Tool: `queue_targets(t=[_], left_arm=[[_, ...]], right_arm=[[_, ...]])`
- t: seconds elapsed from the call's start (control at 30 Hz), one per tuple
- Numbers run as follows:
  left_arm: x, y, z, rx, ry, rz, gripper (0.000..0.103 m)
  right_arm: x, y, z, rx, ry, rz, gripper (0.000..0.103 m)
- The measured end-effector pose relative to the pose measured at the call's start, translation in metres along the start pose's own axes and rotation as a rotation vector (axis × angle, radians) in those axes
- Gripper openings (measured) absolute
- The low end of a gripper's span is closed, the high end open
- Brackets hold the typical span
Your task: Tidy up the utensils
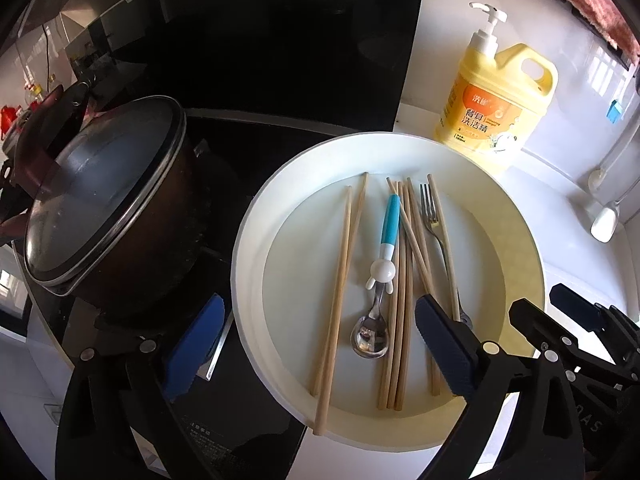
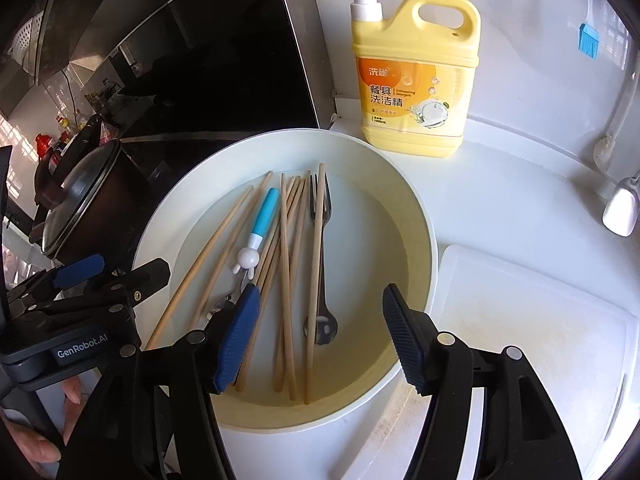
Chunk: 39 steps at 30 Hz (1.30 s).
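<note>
Both grippers: left gripper (image 1: 316, 344) and right gripper (image 2: 320, 340) spread, empty.
Basin (image 1: 400, 140): held chopsticks (image 1: 340, 272), spoon (image 1: 370, 332), fork (image 2: 320, 264) together for sorting.

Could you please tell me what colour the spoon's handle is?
The spoon has a bright blue handle above a white rabbit-shaped figure; the left wrist view shows it best.

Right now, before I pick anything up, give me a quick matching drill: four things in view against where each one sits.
Things:
1. spoon
2. detergent bottle
3. pot
4. cutting board

Places:
A. on the dark stove
B. on the counter behind the basin
C. inside the basin, among the chopsticks
D. on the counter beside the basin

Pairs: 1-C, 2-B, 3-A, 4-D
</note>
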State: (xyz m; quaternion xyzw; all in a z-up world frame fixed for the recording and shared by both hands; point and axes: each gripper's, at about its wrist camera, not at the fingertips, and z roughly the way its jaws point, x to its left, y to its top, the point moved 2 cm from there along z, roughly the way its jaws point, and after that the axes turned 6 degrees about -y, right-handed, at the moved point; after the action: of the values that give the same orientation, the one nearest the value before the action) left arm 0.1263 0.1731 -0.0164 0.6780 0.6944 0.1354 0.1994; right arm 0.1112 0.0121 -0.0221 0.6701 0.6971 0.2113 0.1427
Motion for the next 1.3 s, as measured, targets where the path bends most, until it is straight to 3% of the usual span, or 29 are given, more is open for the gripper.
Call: queue_targets(t=[0.43, 1.3], left_arm=[[-0.002, -0.005, -0.012, -0.002, 0.030, -0.008, 0.096], [0.000, -0.009, -0.020, 0.007, 0.059, -0.038, 0.097]], right_arm=[[0.000, -0.003, -0.009, 0.024, -0.046, 0.008, 0.070], [-0.001, -0.003, -0.014, 0.077, -0.093, 0.024, 0.070]])
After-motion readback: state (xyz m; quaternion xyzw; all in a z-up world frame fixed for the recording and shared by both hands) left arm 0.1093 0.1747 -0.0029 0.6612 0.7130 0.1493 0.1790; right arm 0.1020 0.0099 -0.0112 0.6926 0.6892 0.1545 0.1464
